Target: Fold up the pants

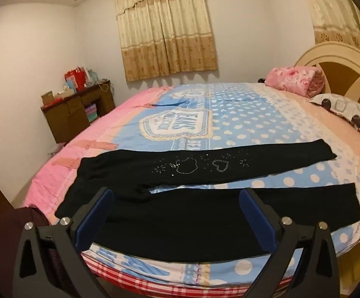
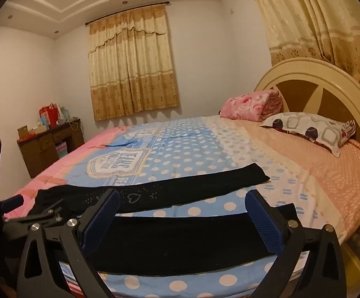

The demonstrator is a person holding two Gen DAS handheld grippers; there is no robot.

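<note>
A brown wooden desk [image 1: 78, 114] stands against the far wall at the left, with red gift bags [image 1: 77, 78] and boxes piled on top. Beside it the bed [image 1: 43, 188] fills the room under a pink, blue and white polka-dot bedspread [image 1: 229, 121].

The black pants [image 1: 180, 198] lie spread flat near the bed's front edge, waistband to the left and both legs running to the right. The far leg carries small rhinestone outlines, a heart [image 1: 219, 165] among them, and a narrow strip of bedspread shows between the two legs.

The left gripper [image 1: 177, 211] hovers over the near leg close to the waist end, its blue-padded jaws spread wide with nothing pinched between them. Further right, the right gripper [image 2: 182, 213] hangs over the lower part of the same near leg, its jaws likewise spread wide and empty.

Behind, beige patterned curtains [image 1: 166, 24] cover the window. At the right end of the bed a folded pink floral blanket [image 1: 294, 77] and a pillow [image 1: 348, 116] printed with circles and squares rest against the cream, rounded headboard [image 1: 341, 74].
</note>
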